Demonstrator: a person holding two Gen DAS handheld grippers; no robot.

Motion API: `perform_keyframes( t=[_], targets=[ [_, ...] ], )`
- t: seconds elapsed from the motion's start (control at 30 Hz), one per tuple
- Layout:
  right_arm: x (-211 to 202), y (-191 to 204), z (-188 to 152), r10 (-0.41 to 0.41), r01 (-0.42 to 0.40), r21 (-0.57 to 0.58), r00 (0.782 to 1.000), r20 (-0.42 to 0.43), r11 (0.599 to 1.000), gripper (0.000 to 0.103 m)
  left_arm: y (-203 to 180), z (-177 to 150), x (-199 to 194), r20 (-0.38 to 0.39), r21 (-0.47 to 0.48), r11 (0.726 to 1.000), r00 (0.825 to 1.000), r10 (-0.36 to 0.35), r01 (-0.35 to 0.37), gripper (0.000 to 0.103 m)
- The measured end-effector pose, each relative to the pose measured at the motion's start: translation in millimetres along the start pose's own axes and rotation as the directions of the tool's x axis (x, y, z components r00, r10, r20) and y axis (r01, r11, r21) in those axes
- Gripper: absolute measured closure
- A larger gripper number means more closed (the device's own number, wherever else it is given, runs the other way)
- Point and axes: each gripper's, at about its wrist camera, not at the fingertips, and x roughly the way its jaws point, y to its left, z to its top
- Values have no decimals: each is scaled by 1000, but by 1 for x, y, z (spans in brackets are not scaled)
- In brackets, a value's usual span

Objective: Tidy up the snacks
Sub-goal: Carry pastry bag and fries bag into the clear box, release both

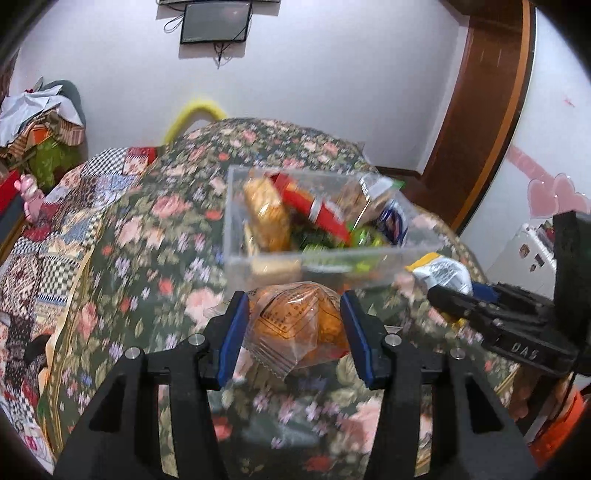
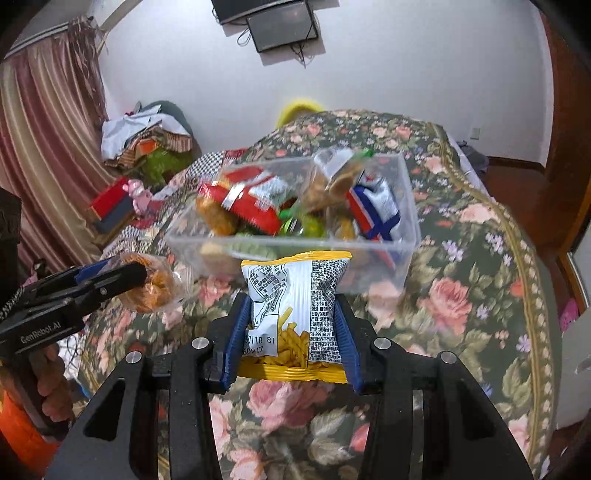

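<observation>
A clear plastic box (image 1: 236, 221) (image 2: 408, 206) with several snack packets stands on the floral bed cover. My left gripper (image 1: 293, 317) is shut on a clear packet of orange snacks (image 1: 295, 325), held just in front of the box; it also shows in the right wrist view (image 2: 157, 282). My right gripper (image 2: 293, 317) is shut on a yellow and white chip bag (image 2: 291, 295), held before the box's near wall. That bag shows in the left wrist view (image 1: 441, 273) at the right, beside the box.
The floral cover (image 2: 461, 277) lies over a patchwork quilt (image 1: 48, 240). A pile of clothes (image 2: 147, 140) sits at the back left by a curtain (image 2: 44, 147). A screen (image 1: 216, 22) hangs on the wall. A wooden door frame (image 1: 480, 110) stands at the right.
</observation>
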Motion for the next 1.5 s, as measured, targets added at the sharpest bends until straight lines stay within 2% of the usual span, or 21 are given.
perform_keyframes(
  t=[0.27, 0.43, 0.57, 0.8, 0.9, 0.97, 1.07, 1.23, 1.5],
  targets=[
    [2, -11, 20, -16, 16, 6, 999, 36, 1000, 62, -6, 38, 21, 40, 7, 1000, 999, -8, 8, 52],
    [10, -16, 34, -28, 28, -5, 998, 50, 1000, 62, -1, 51, 49, 30, -9, 1000, 1000, 3, -3, 53],
    [28, -19, 46, -33, 33, -14, 999, 38, 999, 62, 1, 61, 62, 47, -12, 1000, 999, 18, -17, 58],
    [56, -23, 55, -63, 64, -17, 998, 12, 998, 61, -7, 63, 83, 56, 34, 996, 996, 74, -76, 58],
    [63, -20, 52, -74, 74, -27, 997, 1, 997, 61, -7, 62, 98, 29, 39, 993, 993, 113, -115, 58],
    [64, -19, 51, -82, 82, -45, 997, -4, 996, 59, -1, 64, 104, 8, 18, 995, 996, 93, -93, 58],
    [62, -16, 51, -104, 104, -67, 995, 1, 992, 58, 5, 67, 100, 9, -6, 998, 998, 60, -60, 58],
    [50, -16, 53, -106, 106, -65, 994, 9, 992, 49, 4, 71, 86, 12, 4, 998, 998, 67, -67, 55],
    [0, -8, 56, -82, 88, -68, 992, 98, 994, 48, 3, 74, 31, 82, -3, 998, 995, 58, -58, 53]
  ],
)
